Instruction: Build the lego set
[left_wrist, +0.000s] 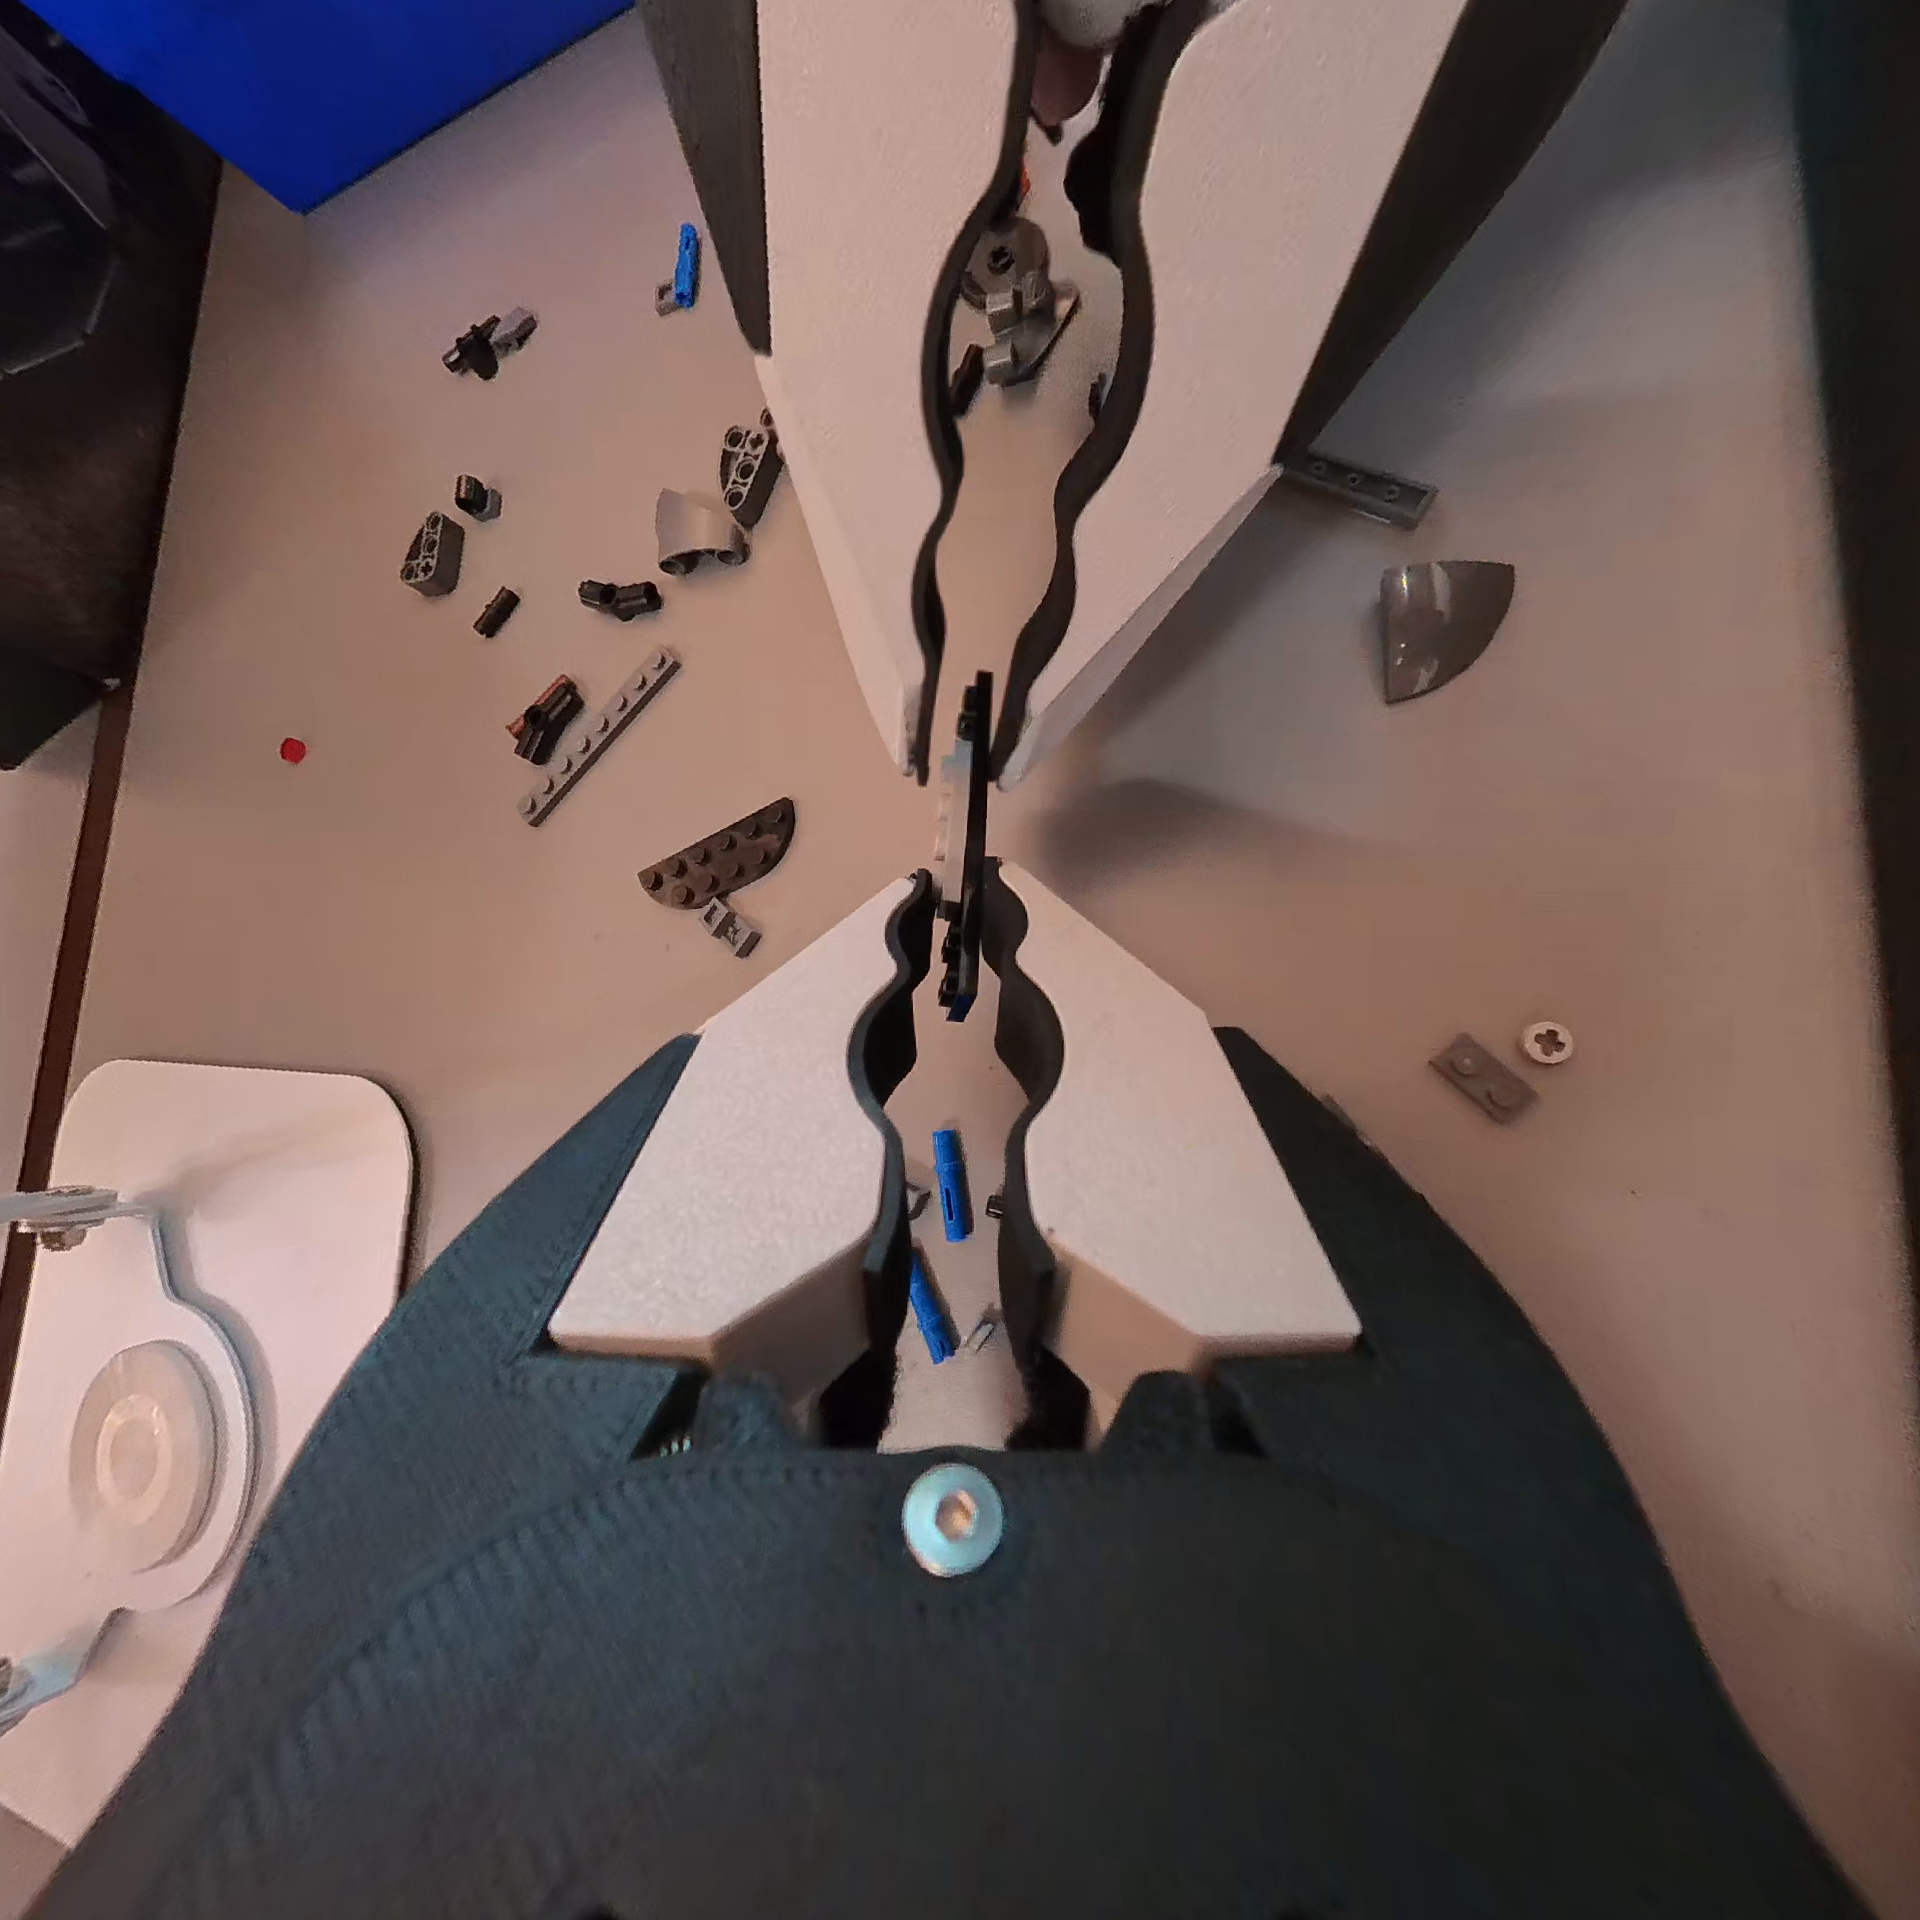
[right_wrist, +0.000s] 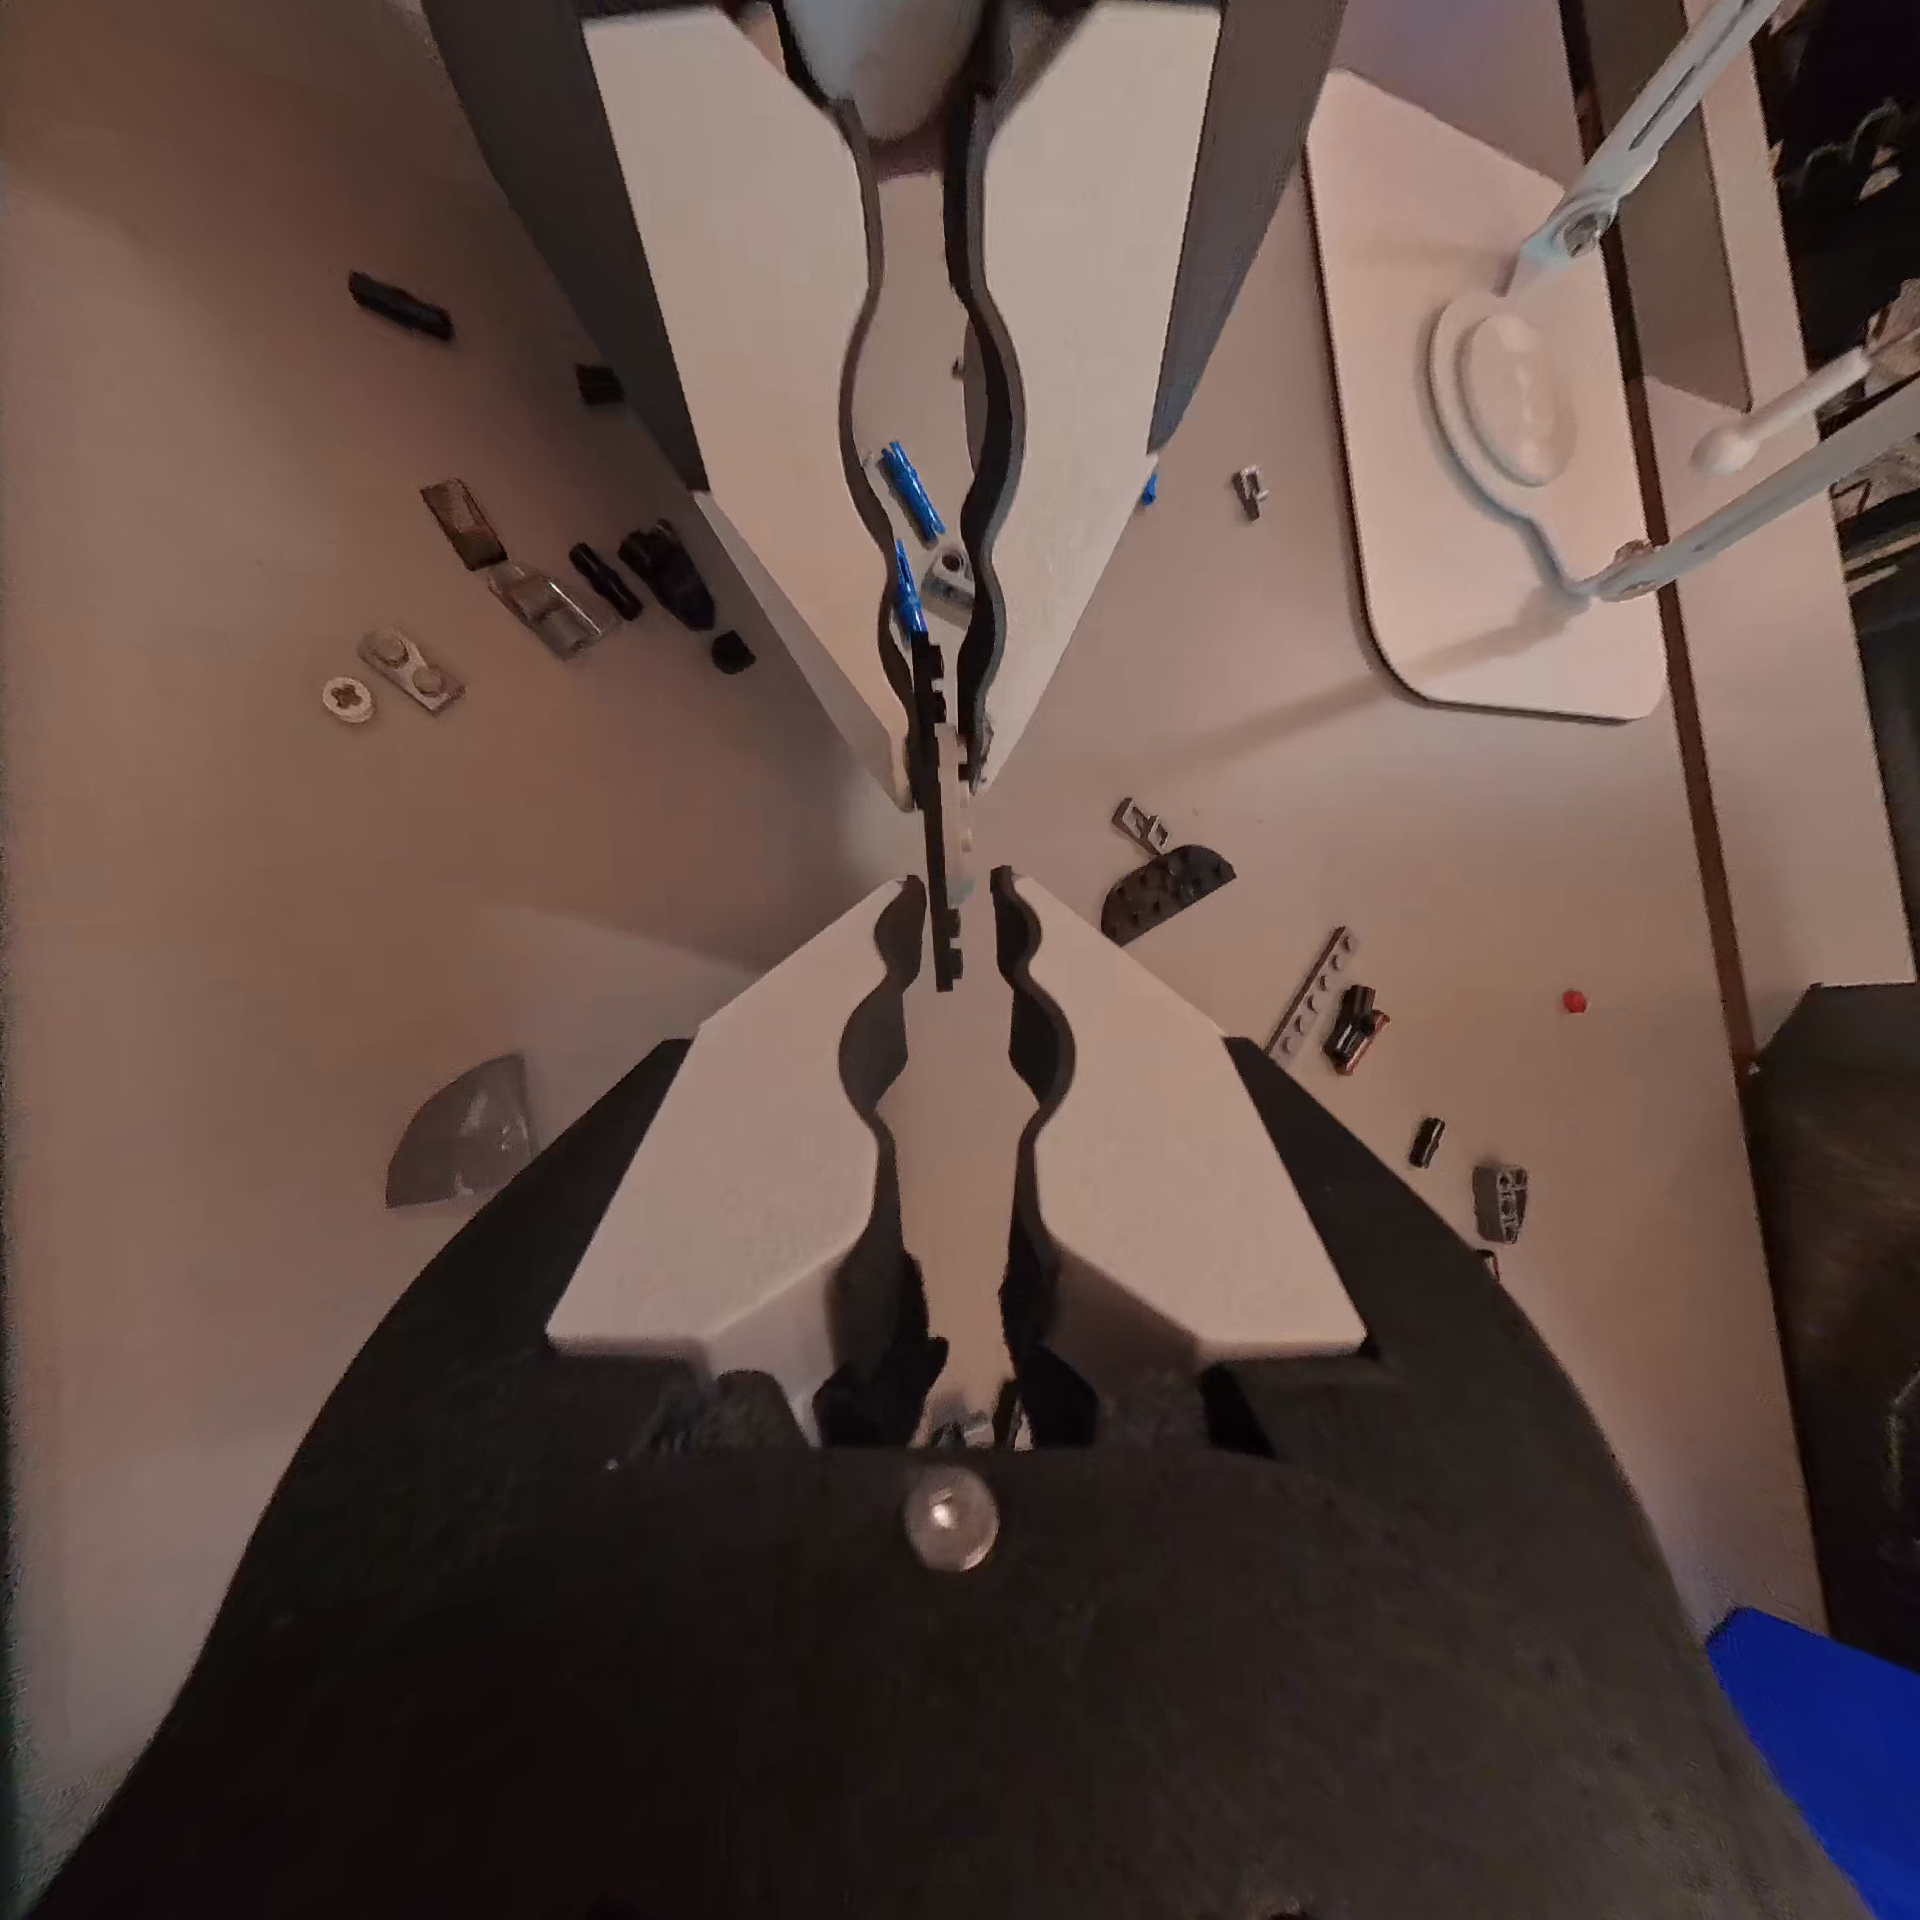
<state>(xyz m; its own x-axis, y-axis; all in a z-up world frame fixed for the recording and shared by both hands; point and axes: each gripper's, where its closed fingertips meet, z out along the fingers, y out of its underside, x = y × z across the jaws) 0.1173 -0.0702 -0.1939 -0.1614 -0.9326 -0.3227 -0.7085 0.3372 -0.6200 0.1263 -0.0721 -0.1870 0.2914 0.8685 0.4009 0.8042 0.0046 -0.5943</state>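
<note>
A thin black lego plate (left_wrist: 975, 831) with a small grey plate on one face hangs edge-on above the table, between my two grippers, which face each other tip to tip. My left gripper (left_wrist: 958, 881) is shut on its near end; in the right wrist view the left gripper (right_wrist: 948, 788) comes in from the top, clamped on the plate (right_wrist: 943, 862). My right gripper (right_wrist: 958, 883) has its jaws around the other end, one finger against the plate and a thin gap at the other. It also shows in the left wrist view (left_wrist: 961, 771).
Loose pieces lie on the beige table: a dark rounded plate (left_wrist: 727, 857), a long grey plate (left_wrist: 603, 732), a grey curved wedge (left_wrist: 1444, 623), blue pins (left_wrist: 951, 1184), a small grey plate (left_wrist: 1481, 1075). A white stand base (left_wrist: 239, 1247) and a blue box (left_wrist: 312, 83) sit at the left. The tips of both grippers are at nearly the same place.
</note>
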